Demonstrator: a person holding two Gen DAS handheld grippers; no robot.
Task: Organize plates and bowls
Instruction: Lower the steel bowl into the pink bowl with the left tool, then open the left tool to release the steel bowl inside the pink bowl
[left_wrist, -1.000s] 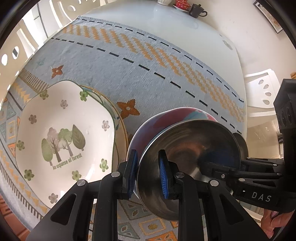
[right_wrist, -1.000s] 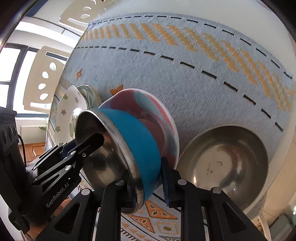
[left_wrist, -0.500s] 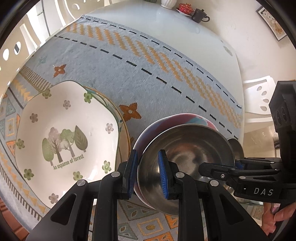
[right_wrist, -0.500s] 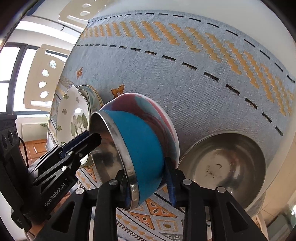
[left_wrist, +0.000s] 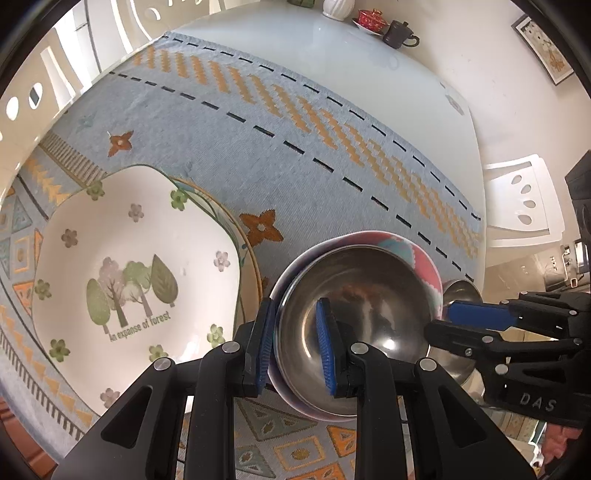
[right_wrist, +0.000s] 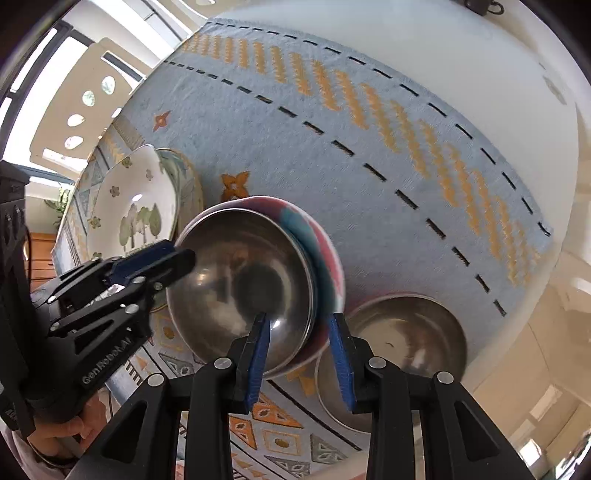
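Note:
A steel bowl (left_wrist: 369, 295) with a blue outside sits nested in a pink and teal bowl (left_wrist: 424, 262) on the patterned cloth. My left gripper (left_wrist: 295, 345) is shut on their near rims, one pad outside the pink bowl and one inside the steel bowl. My right gripper (right_wrist: 299, 358) stands open astride the far rims of the steel bowl (right_wrist: 240, 258) and the pink bowl (right_wrist: 325, 243), its pads off them. A second steel bowl (right_wrist: 399, 332) rests just right of them. To the left, a white tree-print plate (left_wrist: 129, 277) lies on a gold-rimmed plate.
A dark mug (left_wrist: 399, 35) and a red cup on a saucer (left_wrist: 371, 18) stand at the table's far end. White chairs (left_wrist: 517, 199) ring the table. The table edge runs close behind the second steel bowl. A person's hand (right_wrist: 62, 435) holds the left gripper.
The steel bowl, held tilted by my right gripper, has settled level into the pink bowl. My right gripper has let go of it, opened and lifted slightly. My left gripper kept its grip.

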